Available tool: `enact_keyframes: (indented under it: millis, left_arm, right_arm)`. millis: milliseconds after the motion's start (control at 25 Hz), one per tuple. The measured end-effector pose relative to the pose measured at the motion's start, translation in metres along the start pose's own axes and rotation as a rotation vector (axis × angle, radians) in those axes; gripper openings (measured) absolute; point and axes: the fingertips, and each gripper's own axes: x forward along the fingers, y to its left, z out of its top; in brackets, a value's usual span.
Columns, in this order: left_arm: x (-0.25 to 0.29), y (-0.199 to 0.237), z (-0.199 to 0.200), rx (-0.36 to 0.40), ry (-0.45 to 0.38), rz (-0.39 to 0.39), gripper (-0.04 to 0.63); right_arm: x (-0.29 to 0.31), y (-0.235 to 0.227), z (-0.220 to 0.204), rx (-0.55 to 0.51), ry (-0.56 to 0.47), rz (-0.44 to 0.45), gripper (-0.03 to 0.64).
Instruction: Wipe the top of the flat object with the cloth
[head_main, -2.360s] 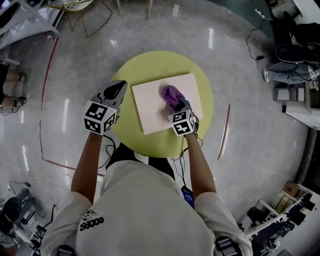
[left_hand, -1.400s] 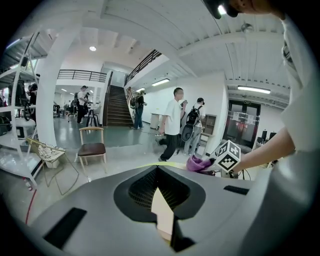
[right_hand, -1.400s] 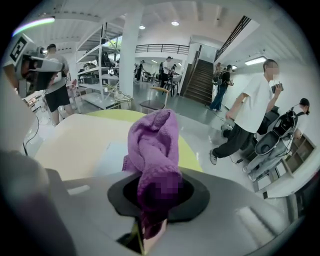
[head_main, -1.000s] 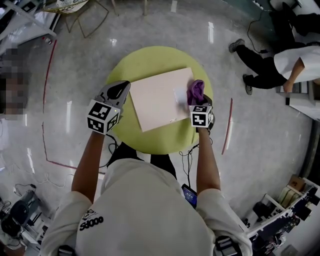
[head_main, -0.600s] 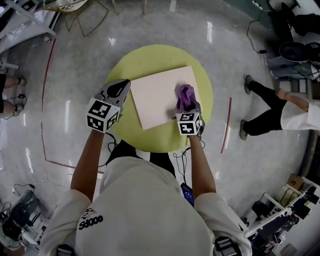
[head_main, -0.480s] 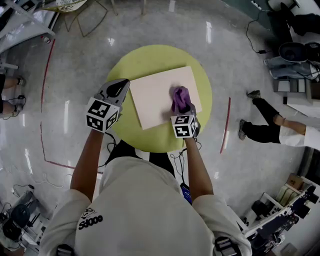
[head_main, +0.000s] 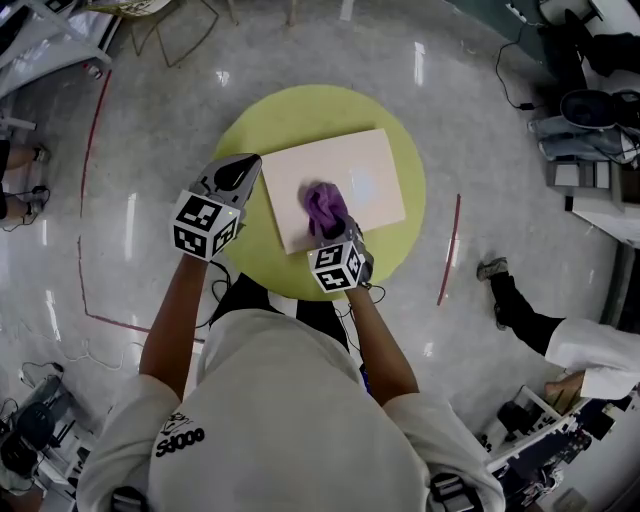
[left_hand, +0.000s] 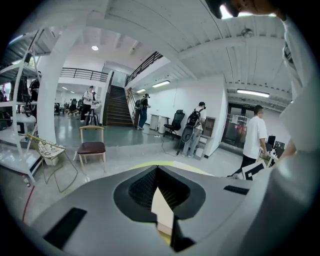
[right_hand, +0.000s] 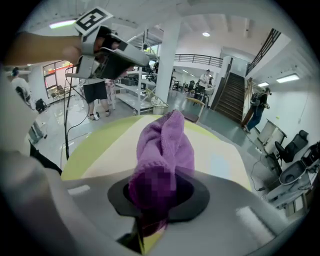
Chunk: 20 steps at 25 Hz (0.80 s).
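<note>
The purple cloth (head_main: 323, 207) sits bunched on top of the flat beige board (head_main: 365, 170), on the board's near-left part, close to its near edge. The right claw (head_main: 336, 234) is closed on the cloth's near end. In the right gripper view the cloth fills the gap between the jaws and stands up over the board. The board lies flat on the round yellow-green surface (head_main: 300, 108), its corners close to the surface's rim. The left claw (head_main: 238, 173) is just beside the board's far-left corner, over the left part of the surface. Its tips are drawn together on nothing, and a sliver of the board shows past them in the left gripper view. Grey polished floor (head_main: 480, 120) surrounds the surface.
</note>
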Motion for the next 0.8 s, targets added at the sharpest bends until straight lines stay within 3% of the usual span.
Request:
enact_keyframes:
  millis: [280, 560, 680, 800]
  left_arm:
    - [-0.007, 0.002, -0.009, -0.007, 0.003, 0.012, 0.005]
    - [-0.012, -0.004, -0.013, -0.013, 0.002, 0.023, 0.005]
    - [-0.013, -0.006, -0.014, -0.012, 0.003, 0.027, 0.005]
    - [-0.013, -0.008, -0.012, -0.010, 0.000, 0.030, 0.005]
  right_arm:
    - [-0.003, 0.064, 0.011, -0.081, -0.037, 0.120, 0.074]
    - [-0.017, 0.116, 0.001, -0.233, -0.050, 0.223, 0.074]
    - [-0.021, 0.126, -0.006, -0.284, -0.046, 0.216, 0.074]
    - [-0.022, 0.117, -0.010, -0.268, -0.036, 0.175, 0.074]
